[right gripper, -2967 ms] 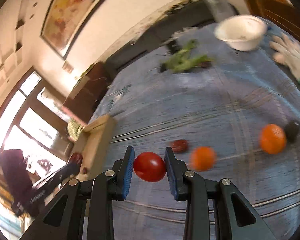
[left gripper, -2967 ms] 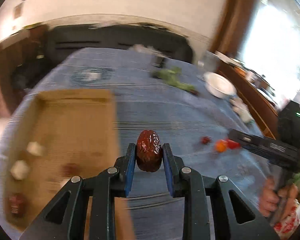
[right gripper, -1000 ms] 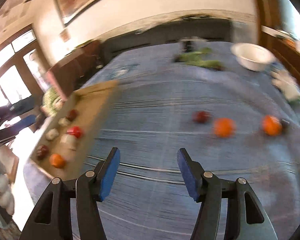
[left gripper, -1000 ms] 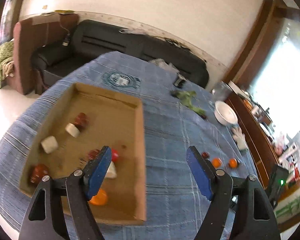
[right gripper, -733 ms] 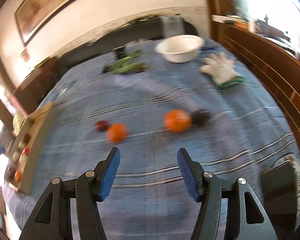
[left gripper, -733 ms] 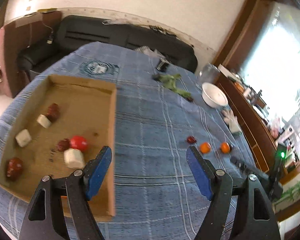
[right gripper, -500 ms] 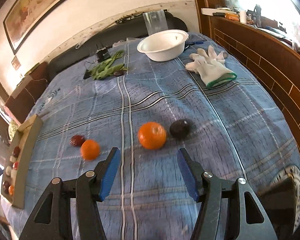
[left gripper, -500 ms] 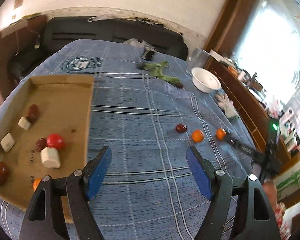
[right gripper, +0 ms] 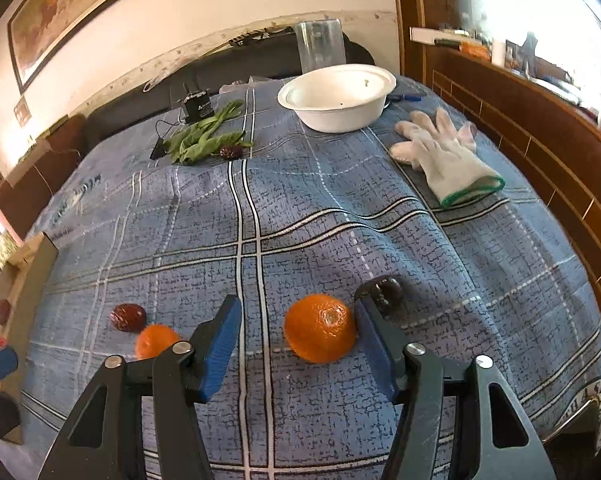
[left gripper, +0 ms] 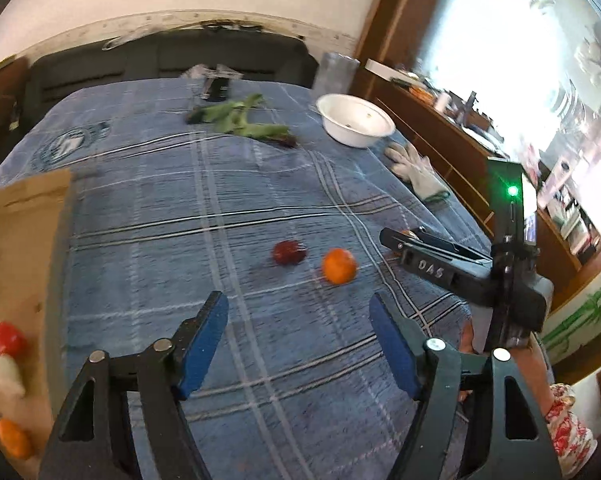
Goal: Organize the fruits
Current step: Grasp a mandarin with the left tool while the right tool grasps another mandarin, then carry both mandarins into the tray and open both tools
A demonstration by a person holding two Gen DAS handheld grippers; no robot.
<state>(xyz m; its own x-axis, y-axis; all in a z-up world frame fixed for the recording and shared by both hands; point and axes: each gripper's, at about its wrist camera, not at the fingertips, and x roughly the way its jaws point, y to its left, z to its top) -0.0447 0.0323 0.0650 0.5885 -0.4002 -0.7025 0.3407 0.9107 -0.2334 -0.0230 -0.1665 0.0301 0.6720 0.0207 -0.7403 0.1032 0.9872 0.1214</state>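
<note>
The right gripper [right gripper: 296, 344], jaws just narrowing, now brackets a tangerine [right gripper: 320, 328], seemingly not yet pinched. The left gripper [left gripper: 298, 340], also closing, is empty; a second tangerine [left gripper: 339, 266] lies ahead, nearer than before.

Both emptied tools now hang over loose fruit, the right tool [right gripper: 296, 344] closing around a tangerine [right gripper: 320, 328].

The cardboard tray [left gripper: 28, 240] runs off the left edge, its fruit blurred. The right gripper's finger [right gripper: 376, 340] covers part of a dark fruit [right gripper: 388, 290].
</note>
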